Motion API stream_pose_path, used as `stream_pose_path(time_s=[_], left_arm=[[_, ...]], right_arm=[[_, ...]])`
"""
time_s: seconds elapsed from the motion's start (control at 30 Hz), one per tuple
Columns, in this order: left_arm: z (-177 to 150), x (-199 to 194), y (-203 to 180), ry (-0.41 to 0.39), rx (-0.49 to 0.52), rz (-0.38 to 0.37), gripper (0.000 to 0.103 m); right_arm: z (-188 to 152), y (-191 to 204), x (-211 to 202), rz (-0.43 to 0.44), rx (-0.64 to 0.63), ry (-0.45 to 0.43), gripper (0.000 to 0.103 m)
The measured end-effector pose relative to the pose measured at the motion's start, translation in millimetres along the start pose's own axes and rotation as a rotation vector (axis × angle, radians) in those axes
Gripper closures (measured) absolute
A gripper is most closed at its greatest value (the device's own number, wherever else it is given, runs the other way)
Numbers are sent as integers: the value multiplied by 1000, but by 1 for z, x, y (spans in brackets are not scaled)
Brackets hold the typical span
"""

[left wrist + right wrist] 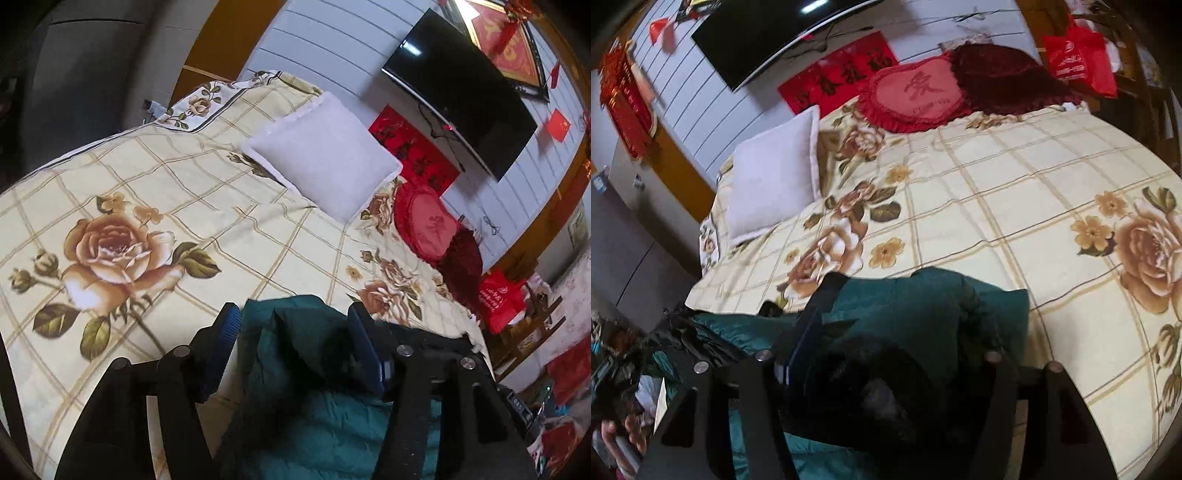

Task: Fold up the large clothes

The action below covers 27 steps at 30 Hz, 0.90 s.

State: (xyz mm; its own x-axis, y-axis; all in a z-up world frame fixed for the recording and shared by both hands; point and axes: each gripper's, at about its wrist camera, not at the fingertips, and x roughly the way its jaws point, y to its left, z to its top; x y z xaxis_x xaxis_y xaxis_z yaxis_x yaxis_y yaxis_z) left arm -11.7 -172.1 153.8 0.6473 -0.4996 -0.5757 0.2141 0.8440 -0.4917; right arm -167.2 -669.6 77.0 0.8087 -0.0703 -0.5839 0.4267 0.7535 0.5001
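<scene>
I see one bed (155, 177), one teal padded jacket (310, 369) at its near edge, three cushions: one white (325, 155), two red. My left claw (291, 332) and right claw (897, 332) gape, jacket between, unpinched.

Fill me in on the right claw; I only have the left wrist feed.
Observer: The right claw stands open over the teal jacket, with the black fur trim between its fingers.
Operator: Confirm both fingers are clear.
Observer: Only its left finger shows; the other is hidden under the fabric.
Operator: Report where the jacket ends on that side.
Observer: Its edge lies on the bedspread, short of the big rose print.
</scene>
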Motion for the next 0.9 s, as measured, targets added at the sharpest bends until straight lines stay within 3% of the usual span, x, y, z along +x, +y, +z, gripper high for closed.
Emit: stream_pose_path(time_s=[0.03, 0.1, 0.13, 0.2, 0.27, 0.43, 0.53, 0.73, 0.9], left_arm=[[-6, -3, -2, -2, 17, 2, 26], [-19, -6, -9, -4, 59, 17, 26], [-24, -6, -11, -1, 75, 26, 26], [-37, 3, -17, 27, 106, 57, 26], [-47, 16, -18, 63, 119, 74, 26], [-59, 47, -10, 128, 91, 136, 26], [-61, 59, -10, 155, 129, 175, 26], [-65, 68, -14, 141, 181, 197, 24], [-65, 72, -12, 154, 175, 205, 24]], right_arm=[[1, 1, -10, -7, 15, -43, 30], [1, 5, -28, -23, 8, -123, 15], [2, 10, -40, -39, -9, -169, 15], [1, 24, -50, -24, -52, -181, 15], [-3, 48, -47, 25, -147, -123, 15], [-39, 132, 1, 16, -474, 49, 15], [-57, 169, 42, -22, -588, 106, 15], [-77, 175, 118, -129, -565, 210, 15], [-75, 172, 120, -141, -523, 223, 14]])
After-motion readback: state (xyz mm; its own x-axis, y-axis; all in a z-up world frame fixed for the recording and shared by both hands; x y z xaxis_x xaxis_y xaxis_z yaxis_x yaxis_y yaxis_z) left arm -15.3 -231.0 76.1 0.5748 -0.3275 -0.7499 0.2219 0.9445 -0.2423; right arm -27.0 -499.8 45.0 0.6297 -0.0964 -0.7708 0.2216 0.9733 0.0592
